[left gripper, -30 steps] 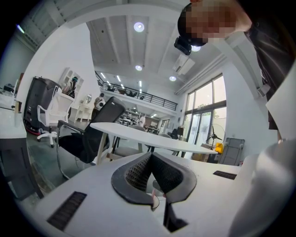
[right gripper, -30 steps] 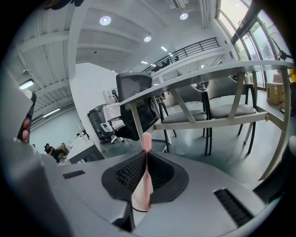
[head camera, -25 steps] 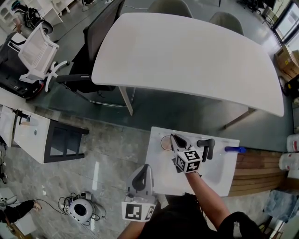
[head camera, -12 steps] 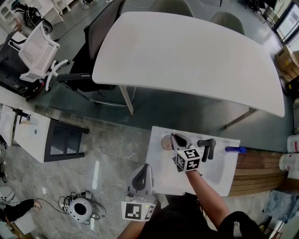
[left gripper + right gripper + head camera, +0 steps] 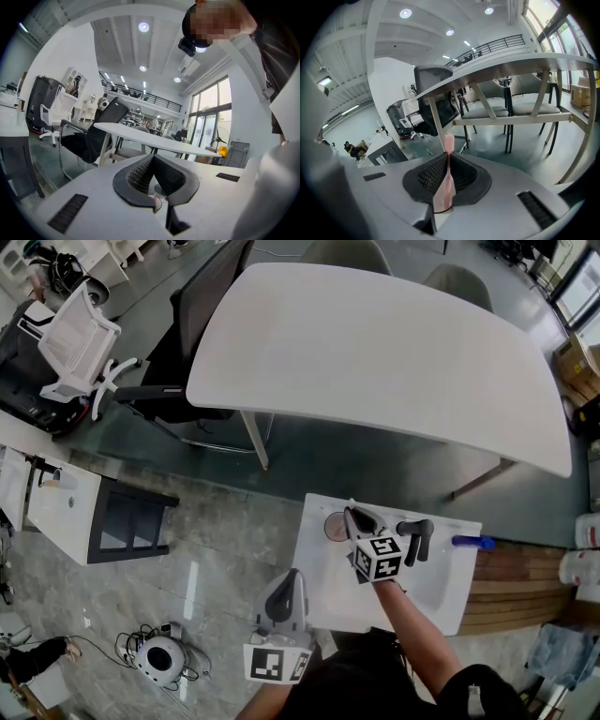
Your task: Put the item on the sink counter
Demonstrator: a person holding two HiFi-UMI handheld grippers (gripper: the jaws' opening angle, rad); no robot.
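My right gripper (image 5: 351,516) hovers over the left part of the white sink counter (image 5: 317,573), beside a round brownish cup or drain (image 5: 334,527). It is shut on a thin pink item (image 5: 447,177) that stands up between the jaws and pokes past their tips. In the right gripper view (image 5: 447,161) the mesh pads press on both sides of the item. My left gripper (image 5: 292,577) hangs lower, at the counter's front left edge. In the left gripper view (image 5: 153,161) its jaws meet with nothing between them.
A black faucet (image 5: 415,533) stands on the counter right of my right gripper, and a blue item (image 5: 472,541) lies at its right edge. Behind is a large white table (image 5: 375,352) with chairs. A wooden shelf (image 5: 511,587) adjoins the counter's right side.
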